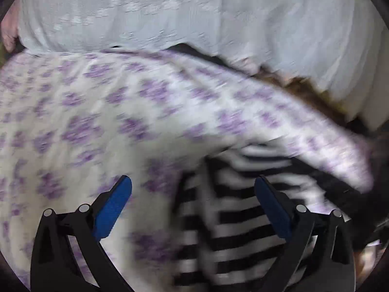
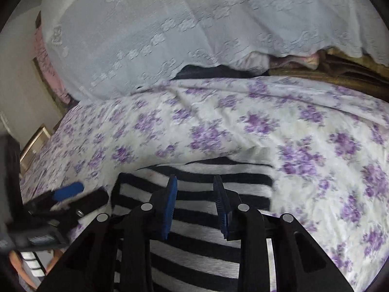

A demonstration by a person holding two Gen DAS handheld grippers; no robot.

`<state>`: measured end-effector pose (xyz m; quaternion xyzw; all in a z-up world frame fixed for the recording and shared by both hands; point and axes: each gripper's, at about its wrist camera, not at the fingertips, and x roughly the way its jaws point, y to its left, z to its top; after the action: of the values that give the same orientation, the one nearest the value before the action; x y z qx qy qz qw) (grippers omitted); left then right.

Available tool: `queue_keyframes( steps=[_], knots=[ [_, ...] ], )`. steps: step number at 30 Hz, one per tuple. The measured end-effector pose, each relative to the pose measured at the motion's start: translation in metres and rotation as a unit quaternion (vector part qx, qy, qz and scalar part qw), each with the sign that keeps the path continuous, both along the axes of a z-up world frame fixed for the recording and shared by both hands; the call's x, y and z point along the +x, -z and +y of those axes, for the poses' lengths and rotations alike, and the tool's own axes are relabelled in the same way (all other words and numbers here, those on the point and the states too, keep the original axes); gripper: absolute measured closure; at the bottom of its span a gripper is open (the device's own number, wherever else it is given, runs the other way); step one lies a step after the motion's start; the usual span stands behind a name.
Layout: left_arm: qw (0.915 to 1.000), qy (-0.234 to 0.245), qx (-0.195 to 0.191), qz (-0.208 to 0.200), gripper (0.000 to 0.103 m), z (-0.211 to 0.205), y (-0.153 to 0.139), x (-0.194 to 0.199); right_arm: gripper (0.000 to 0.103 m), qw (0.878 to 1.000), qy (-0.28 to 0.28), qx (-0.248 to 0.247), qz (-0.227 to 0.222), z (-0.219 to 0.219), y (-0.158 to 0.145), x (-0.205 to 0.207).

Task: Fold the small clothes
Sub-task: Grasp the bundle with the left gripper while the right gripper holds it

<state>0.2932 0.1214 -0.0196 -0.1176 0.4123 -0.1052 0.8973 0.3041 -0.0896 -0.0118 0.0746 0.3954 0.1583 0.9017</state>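
A black-and-white striped garment [image 2: 201,187] lies on a white bedsheet with purple flowers [image 2: 243,121]. In the left wrist view the striped garment [image 1: 233,209] is blurred and lies at the lower middle. My left gripper [image 1: 193,189] is wide open above the sheet and the garment's left edge, holding nothing. It also shows in the right wrist view [image 2: 69,189] at the garment's left edge. My right gripper [image 2: 195,185] hovers over the middle of the garment, its jaws partly open with a gap and nothing between them.
A pale blue lace cover [image 2: 170,29] drapes over a pile at the back of the bed. Brown and pink folded fabrics [image 2: 340,70] lie at the back right. A cream wall and a framed edge [image 2: 34,143] are on the left.
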Motion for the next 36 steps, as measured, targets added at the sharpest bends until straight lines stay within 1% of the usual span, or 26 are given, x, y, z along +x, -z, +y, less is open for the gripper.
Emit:
queue_keyframes(
  steps=[1,2,3,4,5,6,7,8,9,10,11,13,16,18,19,20,21,22,23,25,28,29,30,32,34,36],
  knots=[
    [0.9997,0.017,-0.013,0.006,0.005,-0.006,0.000,0.004,0.072,1.000,-0.005,0.003,0.010,0.003,0.005,0.003],
    [0.9991,0.038,0.008,0.018,0.005,-0.021,0.007,0.015,0.072,1.000,-0.006,0.006,0.023,0.005,0.011,0.007],
    [0.9976,0.043,0.044,0.031,0.004,-0.029,0.018,0.025,0.079,0.999,-0.008,0.013,0.043,0.004,0.019,0.012],
    [0.9963,0.039,0.061,0.046,0.005,-0.031,0.029,0.035,0.080,0.997,-0.001,0.021,0.077,-0.003,0.033,0.020],
    [0.9919,0.014,0.091,0.089,0.004,-0.025,0.049,0.051,0.083,0.994,-0.001,0.056,0.092,-0.014,0.040,0.025],
    [0.9913,0.011,0.071,0.110,0.004,-0.015,0.061,0.058,0.091,0.989,-0.001,0.101,0.105,-0.030,0.044,0.028],
    [0.9922,0.016,0.020,0.122,0.004,-0.001,0.069,0.062,0.096,0.989,0.011,0.108,0.104,-0.043,0.045,0.029],
    [0.9910,0.014,-0.026,0.131,0.004,0.017,0.073,0.065,0.097,0.991,0.037,0.090,0.094,-0.059,0.045,0.029],
    [0.9901,0.016,-0.039,0.134,0.004,0.024,0.072,0.066,0.098,0.990,0.059,0.084,0.093,-0.075,0.046,0.027],
    [0.9905,0.018,-0.037,0.131,0.004,0.028,0.068,0.065,0.096,0.988,0.068,0.099,0.095,-0.085,0.046,0.023],
    [0.9928,0.009,-0.022,0.118,0.004,0.030,0.057,0.058,0.091,0.987,0.076,0.112,0.088,-0.094,0.041,0.014],
    [0.9959,0.004,-0.010,0.089,0.005,0.031,0.036,0.040,0.091,0.989,0.053,0.125,0.055,-0.091,0.024,-0.010],
    [0.9953,0.067,-0.047,0.052,0.005,0.016,0.009,0.006,0.091,0.986,-0.020,0.160,0.031,-0.060,0.006,-0.049],
    [0.9916,0.107,-0.049,0.052,0.005,-0.002,0.008,-0.012,0.088,0.983,-0.059,0.172,0.039,-0.040,0.007,-0.063],
    [0.9898,0.123,-0.038,0.062,0.005,-0.011,0.015,-0.016,0.088,0.981,-0.080,0.171,0.054,-0.025,0.012,-0.068],
    [0.9891,0.127,-0.005,0.074,0.005,-0.020,0.028,-0.019,0.088,0.980,-0.091,0.166,0.067,-0.017,0.020,-0.071],
    [0.9894,0.114,0.031,0.085,0.004,-0.024,0.041,-0.021,0.091,0.980,-0.094,0.155,0.078,-0.011,0.029,-0.074],
    [0.9880,0.105,0.054,0.100,0.004,-0.024,0.055,-0.022,0.094,0.982,-0.091,0.147,0.079,-0.009,0.040,-0.079],
    [0.9874,0.108,0.018,0.114,0.004,-0.013,0.069,-0.024,0.103,0.981,-0.091,0.153,0.078,-0.013,0.045,-0.082],
    [0.9860,0.098,-0.045,0.128,0.004,0.012,0.077,-0.031,0.103,0.976,-0.085,0.181,0.082,-0.031,0.050,-0.089],
    [0.9883,0.082,-0.046,0.120,0.004,0.025,0.068,-0.045,0.103,0.974,-0.074,0.196,0.082,-0.053,0.049,-0.102],
    [0.9903,0.073,-0.040,0.111,0.004,0.026,0.061,-0.053,0.102,0.974,-0.069,0.198,0.083,-0.058,0.049,-0.108],
    [0.9920,0.065,-0.035,0.102,0.005,0.027,0.054,-0.061,0.095,0.975,-0.058,0.196,0.083,-0.063,0.047,-0.115],
    [0.9950,0.063,-0.032,0.070,0.005,0.024,0.034,-0.075,0.089,0.978,-0.055,0.190,0.071,-0.059,0.039,-0.123],
    [0.9951,0.071,-0.049,0.049,0.005,0.023,0.023,-0.089,0.082,0.975,-0.069,0.202,0.061,-0.058,0.033,-0.131],
    [0.9923,0.082,-0.076,0.054,0.005,0.017,0.022,-0.091,0.069,0.971,-0.092,0.212,0.061,-0.046,0.030,-0.132]
  ],
)
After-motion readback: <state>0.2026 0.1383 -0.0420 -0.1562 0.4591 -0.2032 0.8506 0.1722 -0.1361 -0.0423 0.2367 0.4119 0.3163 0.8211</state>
